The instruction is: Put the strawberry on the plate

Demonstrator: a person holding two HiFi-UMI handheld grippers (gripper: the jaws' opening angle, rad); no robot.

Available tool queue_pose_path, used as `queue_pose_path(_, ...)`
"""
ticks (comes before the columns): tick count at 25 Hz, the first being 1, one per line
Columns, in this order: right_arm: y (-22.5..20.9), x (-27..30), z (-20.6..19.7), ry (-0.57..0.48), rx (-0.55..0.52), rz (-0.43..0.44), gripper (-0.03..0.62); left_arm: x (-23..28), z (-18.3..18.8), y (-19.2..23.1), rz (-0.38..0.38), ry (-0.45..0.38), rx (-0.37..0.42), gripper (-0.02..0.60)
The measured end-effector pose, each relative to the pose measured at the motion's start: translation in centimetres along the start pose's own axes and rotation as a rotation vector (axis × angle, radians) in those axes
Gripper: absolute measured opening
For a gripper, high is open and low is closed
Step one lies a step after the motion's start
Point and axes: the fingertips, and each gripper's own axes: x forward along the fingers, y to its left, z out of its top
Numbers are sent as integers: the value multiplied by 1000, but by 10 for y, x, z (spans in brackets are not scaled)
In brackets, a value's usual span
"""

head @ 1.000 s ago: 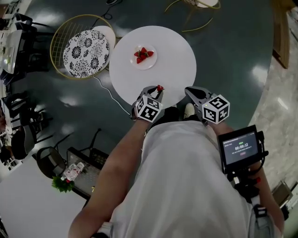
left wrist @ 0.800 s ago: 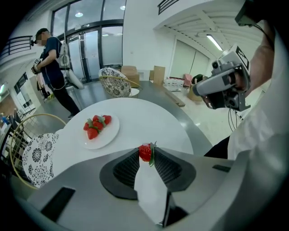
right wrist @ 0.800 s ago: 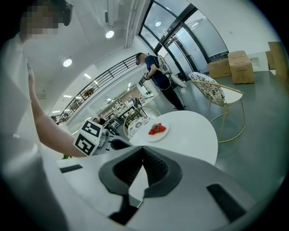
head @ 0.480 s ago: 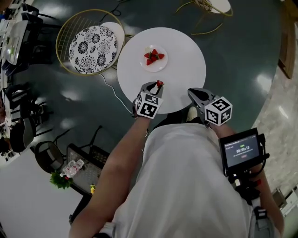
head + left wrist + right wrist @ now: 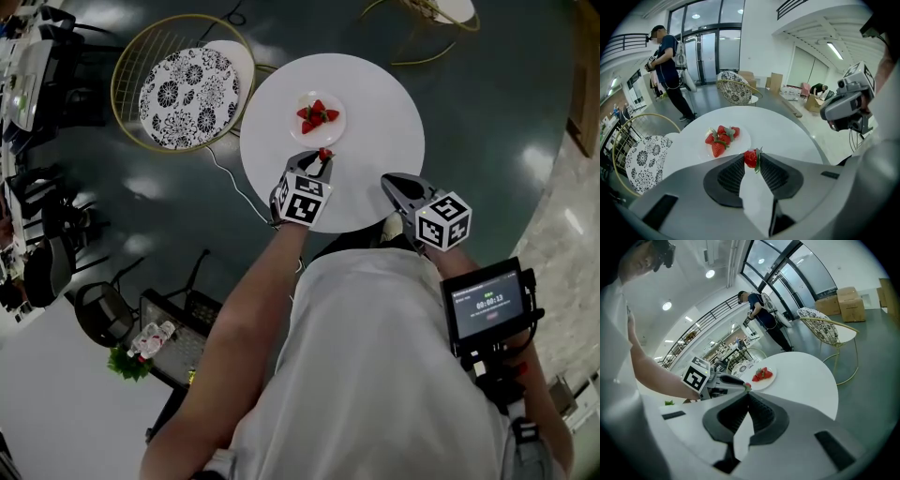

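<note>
My left gripper (image 5: 323, 158) is shut on a red strawberry (image 5: 751, 158) pinched at its fingertips, and hangs over the round white table (image 5: 384, 103), just short of the plate. The strawberry (image 5: 324, 154) shows at the jaw tips in the head view too. The small white plate (image 5: 337, 127) holds several strawberries (image 5: 317, 114); in the left gripper view the plate (image 5: 740, 140) with its strawberries (image 5: 720, 139) lies just beyond the jaws. My right gripper (image 5: 392, 182) hovers at the table's near edge; its jaws (image 5: 746, 393) meet at the tips with nothing between them.
A gold wire chair with a patterned cushion (image 5: 187, 92) stands left of the table. A second wire chair (image 5: 422, 11) is beyond it. A person (image 5: 668, 70) stands further back in the hall. A rack with bottles (image 5: 159, 342) sits by my left side.
My left gripper has carried the strawberry forward over the table toward the plate. The right gripper has shifted slightly forward along the table's near edge.
</note>
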Motion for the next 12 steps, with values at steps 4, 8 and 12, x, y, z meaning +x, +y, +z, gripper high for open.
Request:
queue_pose_path(4,0,0,5,1,3,-7,6,5,5,5,4,7,-3,110)
queue_pose_path(8,-3,-1,10,-2,9,-19,6,16,11,16,14,12,-47,110)
queue_pose_path(12,-5,-4,5,3,30,-38,6,27,16,29,25,7,-102,110)
